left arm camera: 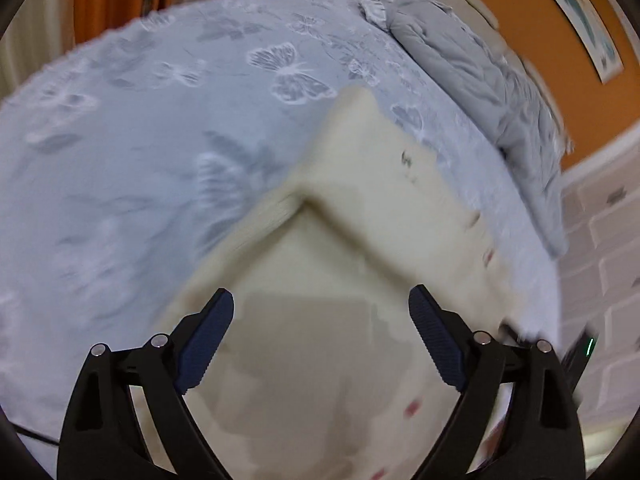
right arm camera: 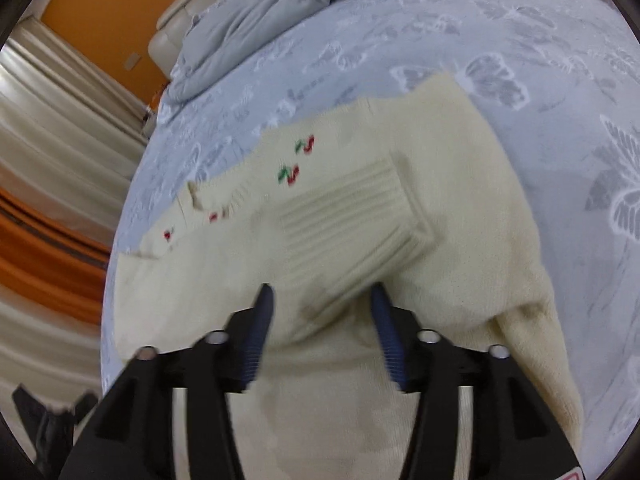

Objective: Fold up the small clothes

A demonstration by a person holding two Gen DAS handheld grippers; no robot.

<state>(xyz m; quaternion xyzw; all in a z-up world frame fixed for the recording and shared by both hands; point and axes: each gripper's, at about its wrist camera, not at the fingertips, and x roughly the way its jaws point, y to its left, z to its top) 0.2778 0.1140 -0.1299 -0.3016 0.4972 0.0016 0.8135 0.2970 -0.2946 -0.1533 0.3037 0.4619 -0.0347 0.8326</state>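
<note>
Here we find the cream sweater (right arm camera: 400, 160) lying flat on the butterfly-print bedspread (left arm camera: 140, 140), one sleeve folded across its body so the ribbed cuff (right arm camera: 352, 216) sits on top. Our left gripper (left arm camera: 322, 334) stands wide open above the knit, holding nothing. Our right gripper (right arm camera: 322, 318) is part open just over the cuff, pads clear of it, likely between folds.

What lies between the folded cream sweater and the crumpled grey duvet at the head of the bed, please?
Only bare butterfly-patterned bedsheet separates the cream sweater from the grey duvet; the right wrist view shows it best.
</note>
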